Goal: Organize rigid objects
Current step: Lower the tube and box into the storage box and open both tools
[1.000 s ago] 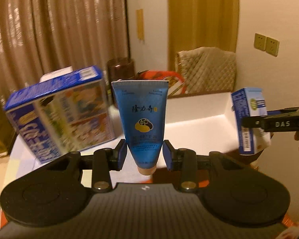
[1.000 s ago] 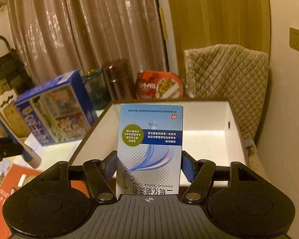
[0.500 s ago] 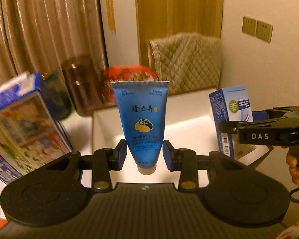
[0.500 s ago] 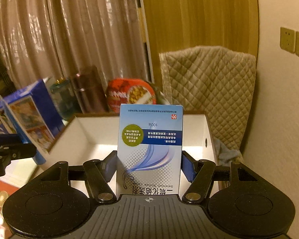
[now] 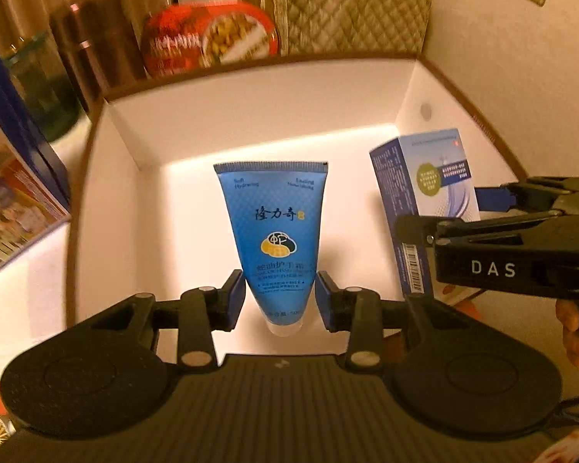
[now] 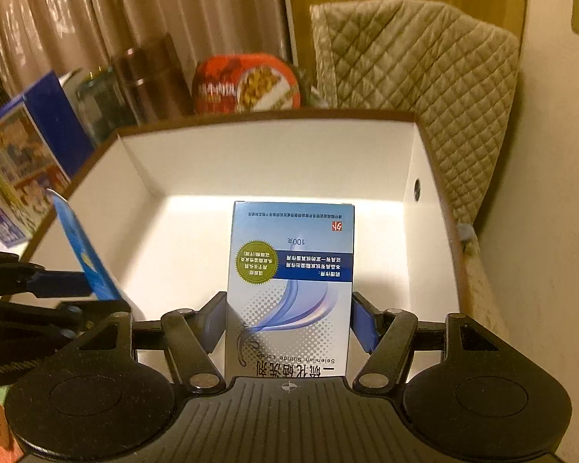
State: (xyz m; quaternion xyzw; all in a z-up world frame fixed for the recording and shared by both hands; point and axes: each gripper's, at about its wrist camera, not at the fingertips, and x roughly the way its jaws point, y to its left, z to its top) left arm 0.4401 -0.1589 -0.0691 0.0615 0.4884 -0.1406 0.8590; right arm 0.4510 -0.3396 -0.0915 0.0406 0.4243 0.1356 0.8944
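My left tongs (image 5: 281, 303) pinch blue tube (image 5: 274, 231) low near cap, crimped end up, over white bin (image 5: 258, 131). Tube soft, light; firm shoulder near cap best hold. My right tongs (image 6: 288, 326) clamp carton (image 6: 291, 281) by side walls above bin. Carton stiff, light; hard squeeze may dent.

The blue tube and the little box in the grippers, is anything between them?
No. In the left wrist view only the bare white floor of the big box shows between the blue tube and the little box.
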